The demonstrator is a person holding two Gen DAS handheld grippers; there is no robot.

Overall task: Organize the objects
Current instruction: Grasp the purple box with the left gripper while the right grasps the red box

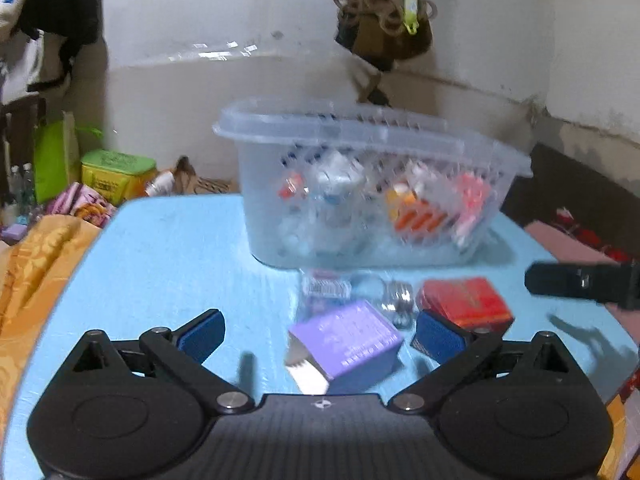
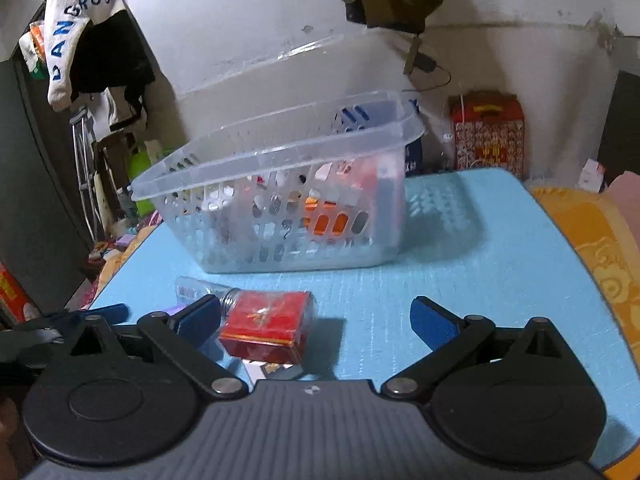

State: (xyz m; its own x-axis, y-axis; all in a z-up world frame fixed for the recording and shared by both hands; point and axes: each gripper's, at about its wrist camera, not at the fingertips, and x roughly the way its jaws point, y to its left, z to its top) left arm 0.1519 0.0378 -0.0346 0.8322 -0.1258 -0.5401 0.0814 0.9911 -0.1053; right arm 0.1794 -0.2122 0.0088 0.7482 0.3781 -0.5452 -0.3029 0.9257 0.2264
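A clear perforated plastic basket (image 1: 360,136) holding several small packets stands on the light blue table (image 1: 168,264); it also shows in the right wrist view (image 2: 280,152). In front of it lie a purple box (image 1: 352,340), a red box (image 1: 466,304) and a small clear bottle with a metal cap (image 1: 360,290). My left gripper (image 1: 320,338) is open, its fingers either side of the purple box, not touching. My right gripper (image 2: 316,320) is open, with the red box (image 2: 268,328) between its fingers near the left pad. The bottle (image 2: 208,290) lies just behind.
An orange patterned cloth (image 2: 600,248) lies along the table's edge; it also shows in the left wrist view (image 1: 36,264). A red gift box (image 2: 488,132) and clutter stand behind the table. The right gripper's finger (image 1: 580,284) shows at the right of the left view.
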